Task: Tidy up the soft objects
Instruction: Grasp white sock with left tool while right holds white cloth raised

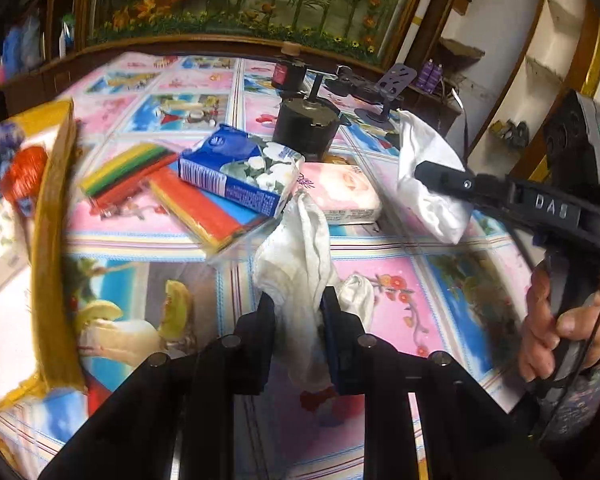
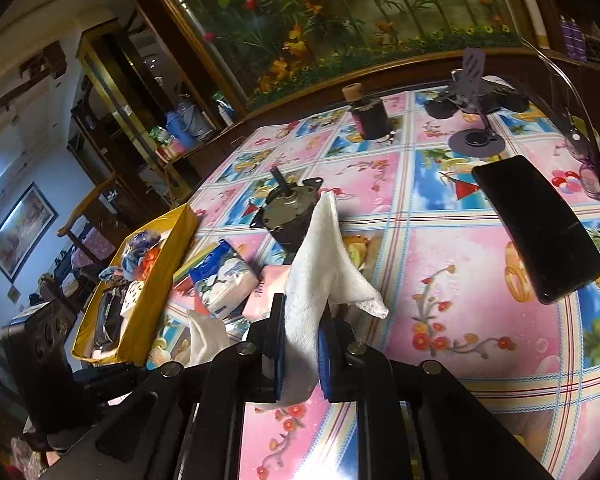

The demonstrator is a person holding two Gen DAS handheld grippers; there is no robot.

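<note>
While the left gripper pinches a white sock over the table, the right gripper is closed on a white cloth held up in the air. Both look soft, light and floppy, so a pinch near the middle should hold best. Close by lie a shiny tissue pack, bright sponges and a yellow box

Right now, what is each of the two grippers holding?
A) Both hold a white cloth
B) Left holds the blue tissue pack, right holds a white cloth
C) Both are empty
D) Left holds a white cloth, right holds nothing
A: the left gripper is shut on a white cloth, and the right gripper pinches a white tissue-like cloth.
</note>
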